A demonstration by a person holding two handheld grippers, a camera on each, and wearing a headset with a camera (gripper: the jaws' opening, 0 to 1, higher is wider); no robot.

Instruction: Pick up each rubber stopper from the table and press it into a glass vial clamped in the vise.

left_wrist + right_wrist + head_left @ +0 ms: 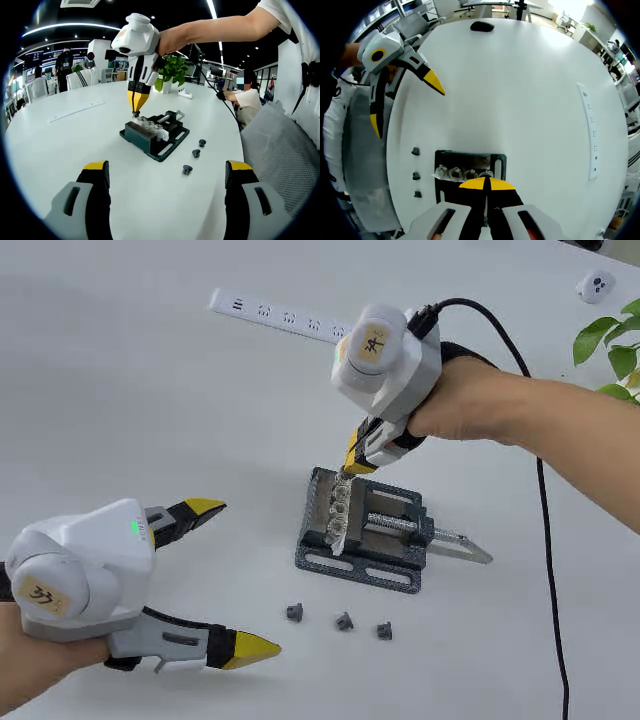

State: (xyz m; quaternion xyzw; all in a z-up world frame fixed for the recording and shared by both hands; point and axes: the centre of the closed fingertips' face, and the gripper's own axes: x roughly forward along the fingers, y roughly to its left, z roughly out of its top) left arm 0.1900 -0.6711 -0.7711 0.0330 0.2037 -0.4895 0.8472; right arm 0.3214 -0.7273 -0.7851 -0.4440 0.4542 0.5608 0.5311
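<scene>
A dark vise on the white table clamps a row of glass vials. My right gripper points straight down at the far end vial, shut, with a small dark rubber stopper at its tips. The right gripper view looks down its closed yellow tips onto the vials and the vise. Three loose stoppers lie in a row in front of the vise. At lower left my left gripper hovers wide open with nothing between its fingers; ahead of it stands the vise.
A white power strip lies at the back of the table. From the right gripper a black cable trails down the right side. Leaves of a plant and a small white device sit at the far right.
</scene>
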